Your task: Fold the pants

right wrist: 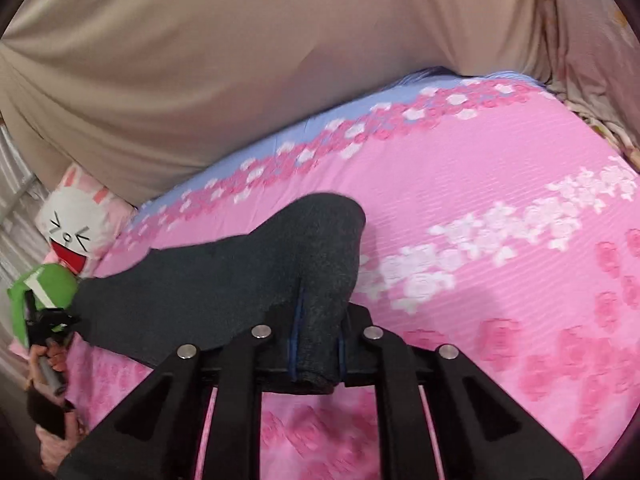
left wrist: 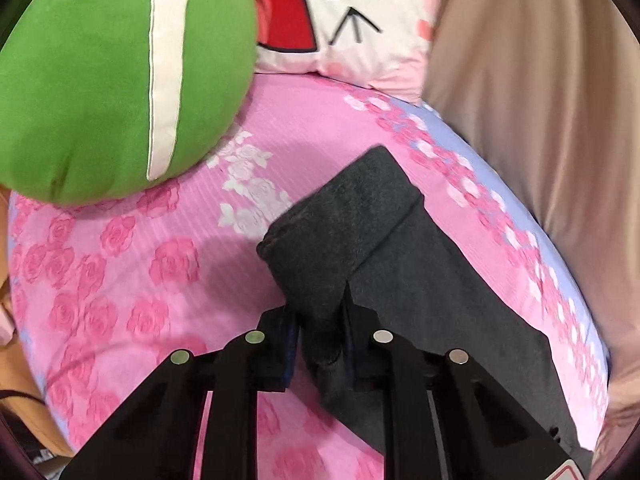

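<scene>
The dark grey pants (left wrist: pixel 420 280) lie as a long folded strip on the pink flowered bed sheet (left wrist: pixel 160 280). My left gripper (left wrist: pixel 320 312) is shut on one end of the pants, with cloth bunched between its black fingers. In the right wrist view, my right gripper (right wrist: pixel 318 344) is shut on the other end of the pants (right wrist: pixel 240 280), which stretch away to the left toward the left gripper (right wrist: pixel 48 324) seen small at the far left edge. The cloth near both grips is lifted a little off the sheet.
A green plush pillow (left wrist: pixel 100 80) and a white rabbit-face pillow (left wrist: pixel 352 16) lie at the head of the bed. A beige curtain (right wrist: pixel 260 60) hangs along the far side. The pink sheet (right wrist: pixel 500 280) spreads out to the right of the pants.
</scene>
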Action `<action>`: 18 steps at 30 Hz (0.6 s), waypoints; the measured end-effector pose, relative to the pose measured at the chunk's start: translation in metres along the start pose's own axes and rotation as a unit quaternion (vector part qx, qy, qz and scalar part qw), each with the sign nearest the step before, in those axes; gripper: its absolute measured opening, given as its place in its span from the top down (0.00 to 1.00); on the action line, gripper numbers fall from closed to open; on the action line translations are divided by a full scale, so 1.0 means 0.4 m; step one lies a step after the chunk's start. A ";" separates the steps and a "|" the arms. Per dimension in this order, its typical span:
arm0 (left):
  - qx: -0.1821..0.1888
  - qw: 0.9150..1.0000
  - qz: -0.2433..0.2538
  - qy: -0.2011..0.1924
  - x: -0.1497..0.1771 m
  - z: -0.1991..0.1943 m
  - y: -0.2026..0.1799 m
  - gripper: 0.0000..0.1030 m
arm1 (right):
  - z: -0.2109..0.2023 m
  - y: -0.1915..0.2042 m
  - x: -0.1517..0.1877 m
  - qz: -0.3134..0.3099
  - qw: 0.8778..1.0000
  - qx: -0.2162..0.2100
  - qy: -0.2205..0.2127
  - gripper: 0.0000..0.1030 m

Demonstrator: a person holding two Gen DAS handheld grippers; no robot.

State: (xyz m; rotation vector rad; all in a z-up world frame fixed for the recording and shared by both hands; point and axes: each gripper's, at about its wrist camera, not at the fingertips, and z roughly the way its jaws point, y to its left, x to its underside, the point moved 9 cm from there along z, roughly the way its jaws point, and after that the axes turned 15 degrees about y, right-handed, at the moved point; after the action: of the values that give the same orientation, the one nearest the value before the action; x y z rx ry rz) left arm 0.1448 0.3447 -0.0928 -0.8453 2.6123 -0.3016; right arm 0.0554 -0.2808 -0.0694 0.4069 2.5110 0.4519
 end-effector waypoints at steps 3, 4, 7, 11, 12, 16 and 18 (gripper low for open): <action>0.044 0.997 0.037 0.045 0.088 0.011 -0.075 0.85 | -0.111 -0.124 0.013 0.021 0.998 0.054 -0.029 0.89; 0.057 0.995 0.053 0.062 0.134 0.019 -0.109 0.85 | -0.136 -0.161 0.023 0.033 0.997 0.059 -0.032 0.89; 0.046 0.992 0.090 0.071 0.238 0.028 -0.182 0.83 | -0.199 -0.273 0.065 0.050 0.993 0.102 -0.042 0.85; -0.009 0.993 0.107 0.045 0.289 0.031 -0.211 0.76 | -0.219 -0.344 0.111 0.044 0.966 0.250 -0.036 0.61; -0.010 0.994 0.102 0.048 0.287 0.033 -0.210 0.76 | -0.237 -0.288 0.108 0.023 0.973 0.222 -0.057 0.61; 0.009 0.996 0.074 0.056 0.284 0.029 -0.194 0.60 | -0.169 -0.001 0.124 -0.084 0.993 0.079 -0.040 0.49; 0.014 0.996 0.069 0.058 0.286 0.026 -0.191 0.58 | -0.055 0.127 0.162 -0.132 0.990 0.034 0.020 0.49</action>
State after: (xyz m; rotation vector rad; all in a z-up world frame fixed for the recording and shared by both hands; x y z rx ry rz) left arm 0.1030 0.2143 -0.1110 -0.6521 2.7509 -0.3585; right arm 0.0007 -0.2158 -0.0620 0.0872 2.5763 0.2731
